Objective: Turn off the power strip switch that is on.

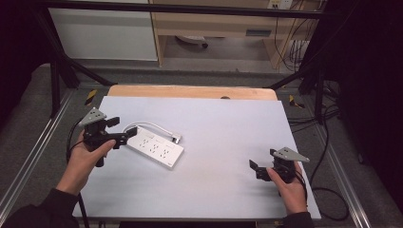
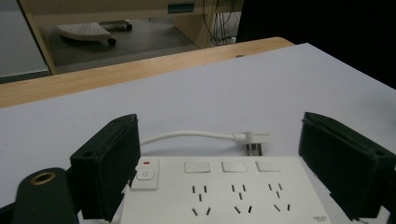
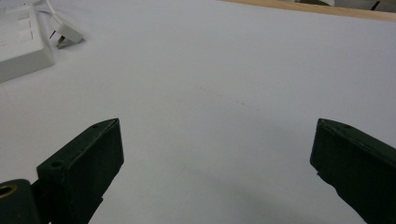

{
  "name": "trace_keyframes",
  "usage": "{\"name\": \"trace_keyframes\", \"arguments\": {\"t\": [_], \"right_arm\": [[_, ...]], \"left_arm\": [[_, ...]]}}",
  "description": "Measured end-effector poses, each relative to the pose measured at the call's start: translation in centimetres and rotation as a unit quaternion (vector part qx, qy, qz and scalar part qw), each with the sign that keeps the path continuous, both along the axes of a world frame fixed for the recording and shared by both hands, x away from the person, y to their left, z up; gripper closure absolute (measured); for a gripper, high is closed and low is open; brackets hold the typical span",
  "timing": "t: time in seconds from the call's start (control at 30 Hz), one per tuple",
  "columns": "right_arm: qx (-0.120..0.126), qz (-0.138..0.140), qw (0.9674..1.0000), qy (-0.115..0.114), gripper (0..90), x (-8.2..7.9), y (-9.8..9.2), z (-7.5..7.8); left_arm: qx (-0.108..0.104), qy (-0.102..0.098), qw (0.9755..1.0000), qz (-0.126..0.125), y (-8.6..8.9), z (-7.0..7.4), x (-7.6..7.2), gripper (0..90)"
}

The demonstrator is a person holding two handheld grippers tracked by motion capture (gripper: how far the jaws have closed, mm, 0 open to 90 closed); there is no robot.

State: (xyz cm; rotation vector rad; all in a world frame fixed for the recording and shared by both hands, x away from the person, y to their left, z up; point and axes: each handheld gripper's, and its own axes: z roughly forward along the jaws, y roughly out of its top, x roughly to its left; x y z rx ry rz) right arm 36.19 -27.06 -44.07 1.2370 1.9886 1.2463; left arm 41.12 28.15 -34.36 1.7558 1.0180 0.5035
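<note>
Writing on the white power strip (image 2: 224,191) is unreadable; left claw (image 2: 219,163) straddles it spread, right claw (image 3: 215,172) spread.

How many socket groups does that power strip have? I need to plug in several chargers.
3, in a row along the power strip, each below its own switch, right of the red-marked power button; none looks hidden.

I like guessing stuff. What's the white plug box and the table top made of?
Power strip: probably hard white plastic, smooth and slightly glossy, with moulded buttons. Its cable looks like bendy rubbery plastic. Table top: a matte pale sheet, material unclear; the far edge looks wooden.
</note>
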Motion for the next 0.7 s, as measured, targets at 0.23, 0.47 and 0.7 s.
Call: {"name": "trace_keyframes", "arguments": {"t": [0.23, 0.47, 0.7], "right_arm": [[0.002, -0.001, 1.0, 0.001, 3.1, 0.0, 0.0, 0.1], [0.003, -0.002, 1.0, 0.001, 3.2, -0.1, -0.1, 0.1], [0.004, -0.002, 1.0, -0.001, 3.2, -0.1, -0.1, 0.1]], "left_arm": [[0.005, -0.005, 0.9999, 0.008, -0.3, 0.0, 0.3, 23.2], [0.01, -0.006, 0.9999, 0.01, -0.4, -0.2, 0.7, 41.1], [0.02, 0.002, 0.9997, 0.013, -0.6, -0.7, 1.5, 50.1]]}}
